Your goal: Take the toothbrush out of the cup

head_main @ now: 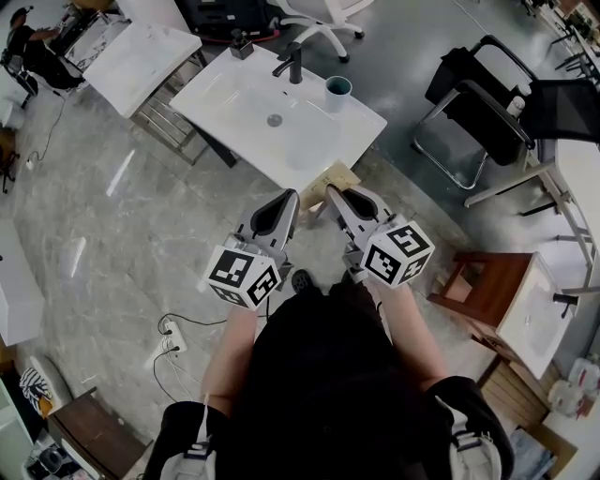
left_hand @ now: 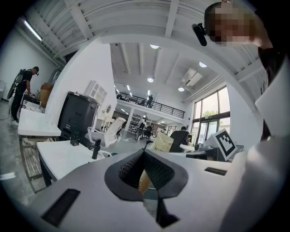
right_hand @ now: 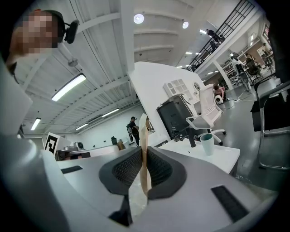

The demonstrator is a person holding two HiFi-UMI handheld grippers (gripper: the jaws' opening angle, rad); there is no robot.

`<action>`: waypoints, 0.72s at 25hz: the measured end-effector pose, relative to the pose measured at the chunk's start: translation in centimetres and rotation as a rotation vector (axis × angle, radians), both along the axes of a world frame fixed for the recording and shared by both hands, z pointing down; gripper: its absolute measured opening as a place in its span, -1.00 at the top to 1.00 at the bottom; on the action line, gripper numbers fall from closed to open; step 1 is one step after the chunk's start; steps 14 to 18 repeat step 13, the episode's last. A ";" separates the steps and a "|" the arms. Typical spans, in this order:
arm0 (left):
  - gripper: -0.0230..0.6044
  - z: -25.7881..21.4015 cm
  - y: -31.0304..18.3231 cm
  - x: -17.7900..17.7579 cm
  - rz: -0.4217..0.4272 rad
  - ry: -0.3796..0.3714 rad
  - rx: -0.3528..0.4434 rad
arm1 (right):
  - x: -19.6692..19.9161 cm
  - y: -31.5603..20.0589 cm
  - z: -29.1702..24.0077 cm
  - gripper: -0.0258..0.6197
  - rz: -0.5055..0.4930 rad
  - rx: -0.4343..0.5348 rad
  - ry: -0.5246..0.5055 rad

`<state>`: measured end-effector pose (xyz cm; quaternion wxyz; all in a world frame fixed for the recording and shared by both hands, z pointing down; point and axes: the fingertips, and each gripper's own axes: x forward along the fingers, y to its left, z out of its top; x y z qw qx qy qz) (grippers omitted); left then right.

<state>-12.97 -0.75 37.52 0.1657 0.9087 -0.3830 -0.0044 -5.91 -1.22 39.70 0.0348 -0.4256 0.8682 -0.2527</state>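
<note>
A teal cup [head_main: 337,91] stands at the right rear corner of the white basin counter [head_main: 225,84], next to the black tap [head_main: 292,64]. It shows again small in the right gripper view [right_hand: 206,143]. No toothbrush shows in it. Both grippers hover side by side just in front of the counter's near edge. My left gripper [head_main: 286,199] and right gripper [head_main: 336,195] each pinch a piece of tan kraft paper packaging [head_main: 333,178]. The right pads clamp a thin tan sheet [right_hand: 143,136] edge-on. Between the left pads sits a tan strip [left_hand: 144,181], with a printed tan bag [left_hand: 163,142] beyond.
A second white basin counter [head_main: 141,52] stands at the back left. A white office chair [head_main: 314,23] is behind the counter and black chairs [head_main: 478,103] are to the right. A wooden stool [head_main: 487,286] sits at the right, and a power strip [head_main: 171,337] lies on the floor.
</note>
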 end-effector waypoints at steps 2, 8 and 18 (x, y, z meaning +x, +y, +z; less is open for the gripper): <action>0.88 0.0 0.0 -0.1 -0.003 0.000 -0.002 | -0.1 0.0 -0.1 0.75 -0.003 0.000 0.001; 0.88 0.0 0.0 -0.1 -0.001 0.003 -0.005 | -0.1 -0.1 -0.1 0.75 -0.003 -0.003 0.002; 0.88 0.3 0.1 -0.3 0.001 0.005 -0.008 | -0.1 0.1 0.0 0.75 0.002 -0.006 0.005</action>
